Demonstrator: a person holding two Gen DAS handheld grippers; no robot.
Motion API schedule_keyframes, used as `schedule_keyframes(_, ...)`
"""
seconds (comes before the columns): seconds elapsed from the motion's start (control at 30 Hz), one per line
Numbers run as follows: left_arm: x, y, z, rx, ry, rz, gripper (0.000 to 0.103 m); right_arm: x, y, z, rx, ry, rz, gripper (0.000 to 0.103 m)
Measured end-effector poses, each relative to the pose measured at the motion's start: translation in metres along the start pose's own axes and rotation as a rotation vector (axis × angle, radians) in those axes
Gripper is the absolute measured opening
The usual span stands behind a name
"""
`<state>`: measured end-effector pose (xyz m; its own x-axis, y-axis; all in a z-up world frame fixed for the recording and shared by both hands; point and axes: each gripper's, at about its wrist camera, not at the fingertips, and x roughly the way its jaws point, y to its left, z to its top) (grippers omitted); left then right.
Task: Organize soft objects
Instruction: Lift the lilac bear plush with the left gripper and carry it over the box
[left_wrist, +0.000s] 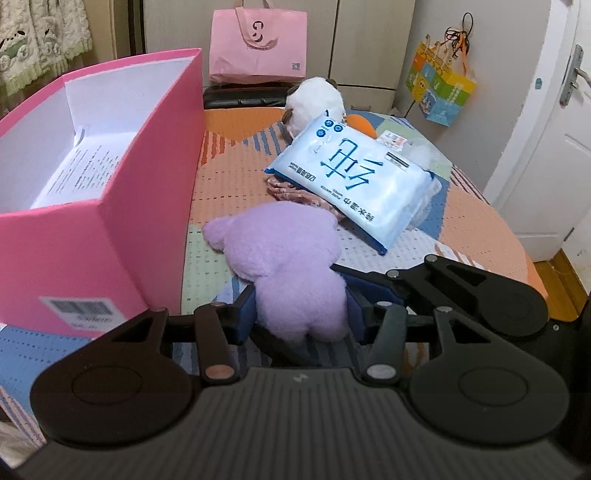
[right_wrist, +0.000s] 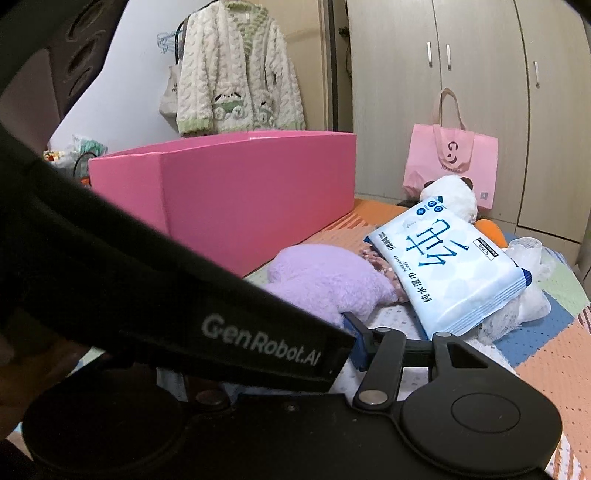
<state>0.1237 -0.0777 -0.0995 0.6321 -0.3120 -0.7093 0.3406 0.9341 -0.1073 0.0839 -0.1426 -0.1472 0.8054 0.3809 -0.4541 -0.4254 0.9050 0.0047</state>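
My left gripper (left_wrist: 301, 314) is shut on the lower body of a purple plush bear (left_wrist: 284, 258), which lies on the patterned bed. An open pink box (left_wrist: 110, 229) stands just left of it. Behind the bear a blue-white wet-wipes pack (left_wrist: 354, 177) rests on a floral cloth (left_wrist: 288, 192) and a white plush toy (left_wrist: 314, 99). In the right wrist view, the left gripper's black body crosses the foreground and hides most of my right gripper (right_wrist: 332, 343); one blue finger pad (right_wrist: 356, 338) shows beside the purple bear (right_wrist: 325, 280). The wipes pack (right_wrist: 447, 266) and pink box (right_wrist: 229, 199) show there too.
A pink tote bag (left_wrist: 258, 40) stands at the far end against wardrobe doors. An orange object (left_wrist: 360, 123) and white crumpled material (right_wrist: 524, 295) lie by the wipes. A knitted cardigan (right_wrist: 236, 70) hangs behind the box. A white door (left_wrist: 546, 147) is at the right.
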Motion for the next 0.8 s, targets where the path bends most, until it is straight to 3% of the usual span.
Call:
schedule_keyframes(0.53, -0.069, -0.002, -0.016, 0.043, 0.002, -0.093, 0.048, -0.051, 0.050, 0.024, -0.058, 0.043, -0.063, 0.061)
schedule_keyframes(0.8, -0.108, 0.005, -0.023, 0.063, -0.001, -0.088, 0.048, -0.075, 0.073, 0.034, -0.081, 0.055, -0.029, 0.061)
